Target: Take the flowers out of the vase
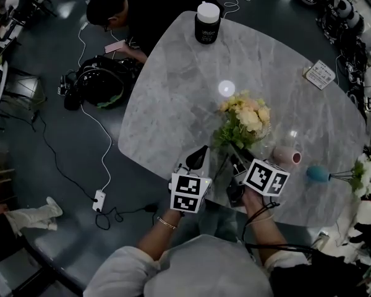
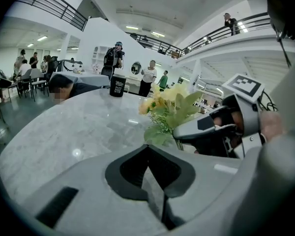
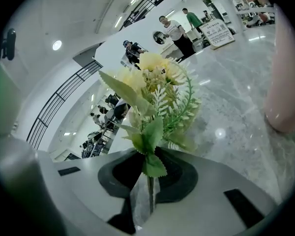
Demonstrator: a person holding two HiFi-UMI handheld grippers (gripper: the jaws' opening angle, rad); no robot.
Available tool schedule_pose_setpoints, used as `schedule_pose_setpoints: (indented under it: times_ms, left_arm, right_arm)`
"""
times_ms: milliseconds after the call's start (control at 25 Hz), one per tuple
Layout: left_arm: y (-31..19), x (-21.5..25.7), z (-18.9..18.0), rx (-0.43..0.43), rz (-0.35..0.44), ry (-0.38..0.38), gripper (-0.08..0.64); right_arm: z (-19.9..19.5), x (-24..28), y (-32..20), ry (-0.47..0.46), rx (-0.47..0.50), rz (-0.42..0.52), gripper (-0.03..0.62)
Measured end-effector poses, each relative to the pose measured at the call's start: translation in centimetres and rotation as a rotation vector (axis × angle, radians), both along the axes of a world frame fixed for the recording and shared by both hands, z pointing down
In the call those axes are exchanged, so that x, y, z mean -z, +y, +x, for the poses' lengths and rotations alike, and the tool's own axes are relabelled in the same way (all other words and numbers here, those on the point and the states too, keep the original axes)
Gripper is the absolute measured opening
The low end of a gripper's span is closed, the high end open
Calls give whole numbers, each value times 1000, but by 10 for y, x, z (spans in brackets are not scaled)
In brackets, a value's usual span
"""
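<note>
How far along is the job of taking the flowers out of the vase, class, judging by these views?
Done: the yellow flowers look clear of the pink vase, which sits apart. In hand: the right tongs grip their stem; the left tongs are shut and empty. Left: setting them down, and perhaps the white flowers still in the blue vase.

Bunch of pale yellow flowers with green leaves, thin stem pinched in the right gripper, clear of and just left of the pink vase
</note>
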State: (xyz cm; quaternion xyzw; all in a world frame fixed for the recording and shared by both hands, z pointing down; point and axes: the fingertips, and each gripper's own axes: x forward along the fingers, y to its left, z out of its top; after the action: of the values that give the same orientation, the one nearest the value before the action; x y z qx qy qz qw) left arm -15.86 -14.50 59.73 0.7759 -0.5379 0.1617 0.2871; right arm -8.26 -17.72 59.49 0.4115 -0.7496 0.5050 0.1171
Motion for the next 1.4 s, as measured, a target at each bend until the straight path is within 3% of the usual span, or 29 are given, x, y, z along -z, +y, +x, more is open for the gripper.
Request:
schedule_pose_setpoints:
  times_ms: [440, 920, 1400]
  left_arm:
    - [-4, -10, 2, 2, -16, -3, 9]
    - [-1, -9, 1, 16, -17, -3, 9]
    - [6, 16, 1, 40, 19, -3, 9]
  right_arm:
    - [-1, -14, -5, 0, -6, -32, 60]
    - [-3, -10, -8, 8, 26, 13, 67]
    - [2, 15, 1, 4, 39, 47, 130]
